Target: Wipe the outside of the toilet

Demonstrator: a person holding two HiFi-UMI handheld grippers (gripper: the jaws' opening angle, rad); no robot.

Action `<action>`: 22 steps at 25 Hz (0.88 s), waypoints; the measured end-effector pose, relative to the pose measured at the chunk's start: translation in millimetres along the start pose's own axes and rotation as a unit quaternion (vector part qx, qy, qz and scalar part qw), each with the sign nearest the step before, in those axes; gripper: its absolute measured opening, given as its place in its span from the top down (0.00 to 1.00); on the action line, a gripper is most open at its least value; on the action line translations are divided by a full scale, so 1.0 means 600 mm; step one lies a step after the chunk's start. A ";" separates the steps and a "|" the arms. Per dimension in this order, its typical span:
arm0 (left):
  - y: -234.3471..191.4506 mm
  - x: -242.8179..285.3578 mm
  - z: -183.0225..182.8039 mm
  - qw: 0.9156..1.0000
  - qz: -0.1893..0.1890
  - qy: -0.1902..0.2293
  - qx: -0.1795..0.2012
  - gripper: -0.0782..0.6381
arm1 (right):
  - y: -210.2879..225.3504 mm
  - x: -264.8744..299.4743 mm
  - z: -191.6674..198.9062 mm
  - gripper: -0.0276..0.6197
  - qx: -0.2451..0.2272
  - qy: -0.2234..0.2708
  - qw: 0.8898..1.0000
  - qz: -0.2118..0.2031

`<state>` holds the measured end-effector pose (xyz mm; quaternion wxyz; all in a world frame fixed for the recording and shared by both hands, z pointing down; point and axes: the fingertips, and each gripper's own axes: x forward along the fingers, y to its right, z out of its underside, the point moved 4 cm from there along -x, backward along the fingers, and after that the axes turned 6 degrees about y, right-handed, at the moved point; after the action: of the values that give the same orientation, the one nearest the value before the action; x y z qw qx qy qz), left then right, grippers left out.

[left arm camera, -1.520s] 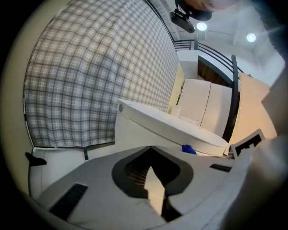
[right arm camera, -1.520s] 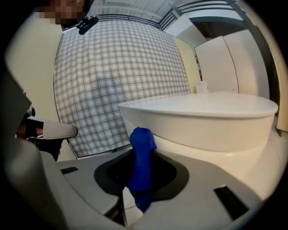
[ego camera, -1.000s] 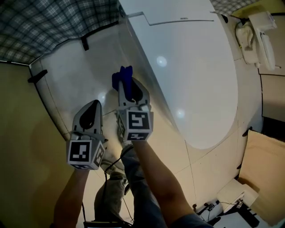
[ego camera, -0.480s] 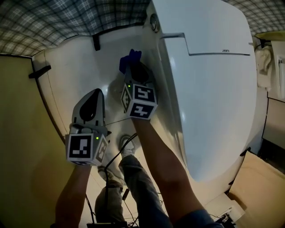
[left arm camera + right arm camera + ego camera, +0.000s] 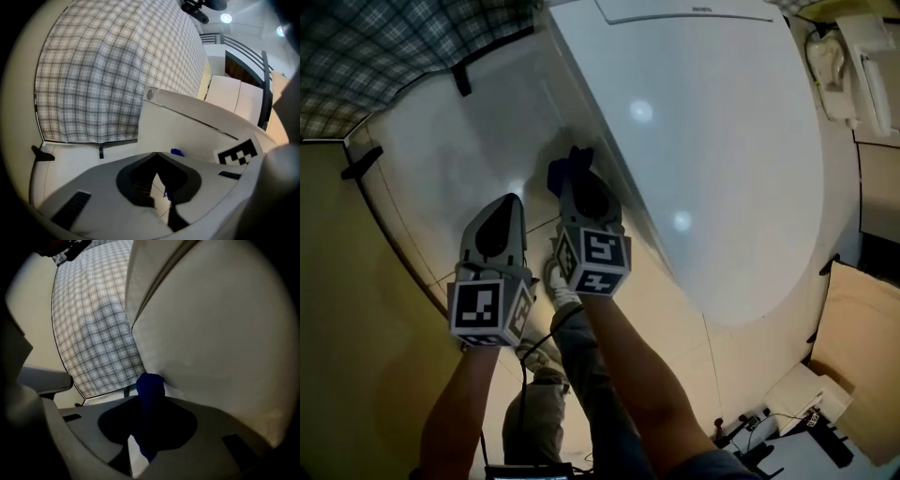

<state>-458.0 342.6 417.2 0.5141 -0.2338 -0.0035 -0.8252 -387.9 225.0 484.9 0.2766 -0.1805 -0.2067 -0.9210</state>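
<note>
The white toilet (image 5: 712,141) fills the upper right of the head view, its lid down. My right gripper (image 5: 578,180) is shut on a blue cloth (image 5: 567,171) and presses it against the toilet's left outer side, just under the lid's edge. In the right gripper view the blue cloth (image 5: 150,385) sticks out past the jaws and touches the toilet's wall (image 5: 211,333). My left gripper (image 5: 504,204) hangs just left of the right one, shut and holding nothing. The left gripper view looks over its closed tips (image 5: 157,154) at the toilet (image 5: 178,126).
A plaid-patterned wall (image 5: 384,47) runs behind the toilet, and a beige partition (image 5: 356,328) stands on the left. My shoe (image 5: 558,281) is on the pale floor below the grippers. A cardboard box (image 5: 862,347) and cables (image 5: 750,436) lie at the lower right.
The right gripper slid the blue cloth along the toilet's side toward its rear, then back toward the front. The left gripper stayed beside it, shut.
</note>
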 end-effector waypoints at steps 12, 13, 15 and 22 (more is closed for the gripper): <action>0.125 -0.179 0.070 0.998 0.054 -0.039 -0.005 0.88 | 0.109 -0.264 0.077 0.81 0.018 0.016 0.995 0.101; 0.125 -0.179 0.068 0.998 0.051 -0.033 -0.008 0.88 | 0.107 -0.261 0.072 0.81 0.017 0.018 0.995 0.097; 0.118 -0.176 0.064 0.999 0.045 -0.013 -0.002 0.88 | 0.094 -0.247 0.065 0.81 0.019 0.019 0.996 0.085; 0.021 -0.090 0.067 1.000 0.004 -0.001 -0.011 0.88 | 0.005 -0.035 0.050 0.81 0.043 0.021 0.999 0.020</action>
<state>-412.5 392.5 429.2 0.5147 -0.2402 0.0056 -0.8230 -363.4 246.3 501.8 0.3071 -0.1535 -0.2363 -0.9090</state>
